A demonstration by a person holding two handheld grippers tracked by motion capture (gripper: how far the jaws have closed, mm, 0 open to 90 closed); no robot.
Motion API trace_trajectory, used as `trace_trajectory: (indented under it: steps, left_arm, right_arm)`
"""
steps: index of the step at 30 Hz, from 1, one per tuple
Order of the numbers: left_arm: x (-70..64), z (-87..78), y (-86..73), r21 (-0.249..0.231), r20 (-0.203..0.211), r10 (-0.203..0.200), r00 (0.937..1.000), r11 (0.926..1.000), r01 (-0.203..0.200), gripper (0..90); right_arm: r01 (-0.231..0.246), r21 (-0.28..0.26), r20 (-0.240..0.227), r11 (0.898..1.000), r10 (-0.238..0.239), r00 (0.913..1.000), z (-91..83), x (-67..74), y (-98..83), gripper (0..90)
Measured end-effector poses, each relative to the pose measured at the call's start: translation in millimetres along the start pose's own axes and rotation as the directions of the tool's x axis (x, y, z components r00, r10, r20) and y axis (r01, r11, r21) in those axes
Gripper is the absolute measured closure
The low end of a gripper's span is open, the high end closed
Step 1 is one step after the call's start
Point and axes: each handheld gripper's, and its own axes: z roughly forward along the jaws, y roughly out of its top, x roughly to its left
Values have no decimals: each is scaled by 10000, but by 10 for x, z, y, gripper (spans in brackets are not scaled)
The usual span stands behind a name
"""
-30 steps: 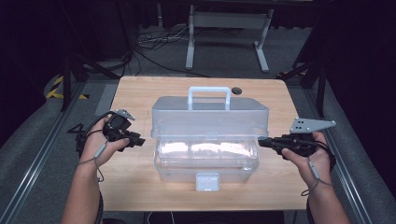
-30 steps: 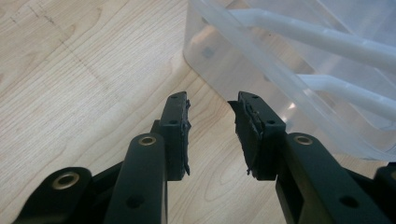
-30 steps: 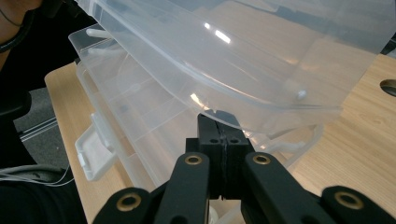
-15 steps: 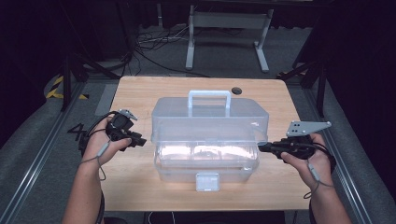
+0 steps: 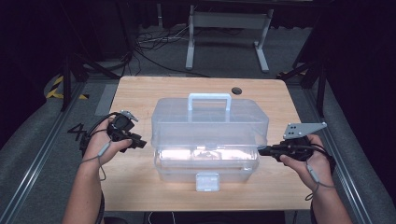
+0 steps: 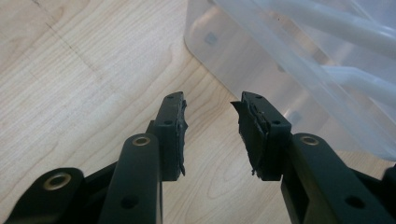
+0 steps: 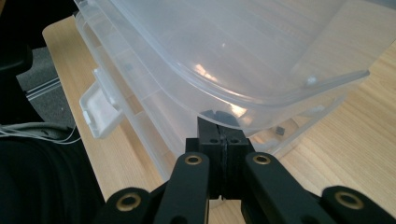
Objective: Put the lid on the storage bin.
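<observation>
Plastic box, clear and thin-walled, probably light, slick and springy; its handle or lid rim looks the best hold. It lies ahead of the half-open, empty left gripper, which has just widened; the shut right gripper touches that rim. Smooth wooden bench, dark room.

We're in a lab or test studio here, a recording setup and no home. A bare wooden table stands alone on grey carpeted floor, with dark surroundings closing in on every side. Loose cables snake across the floor behind it, beside the feet of a grey metal stand. Yellow-and-black hazard tape marks the floor at left, and metal rails flank the table.
</observation>
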Motion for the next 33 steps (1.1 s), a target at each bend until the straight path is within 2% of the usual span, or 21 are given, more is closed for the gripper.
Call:
trace_trajectory:
  steps: [7, 15, 28, 33]
  left_arm:
    - [3, 25, 1, 124, -51, -51, 10000, 9999, 52, 611]
    - [25, 63, 2, 265, 6, -76, 10000, 9996, 76, 615]
    - [51, 86, -10, 308, 35, -92, 10000, 9995, 90, 614]
    - [55, 104, -12, 371, 101, -215, 9997, 9991, 211, 614]
  right_arm:
    - [4, 294, -49, 9996, -3, 10000, 14, 8, -9, 900]
    - [12, 887, -203, 9961, 6, 9998, 41, 22, -25, 900]
    - [171, 1256, -258, 9919, -139, 9996, 33, 24, -45, 900]
    - [228, 1468, -309, 9889, -184, 9994, 45, 28, -54, 900]
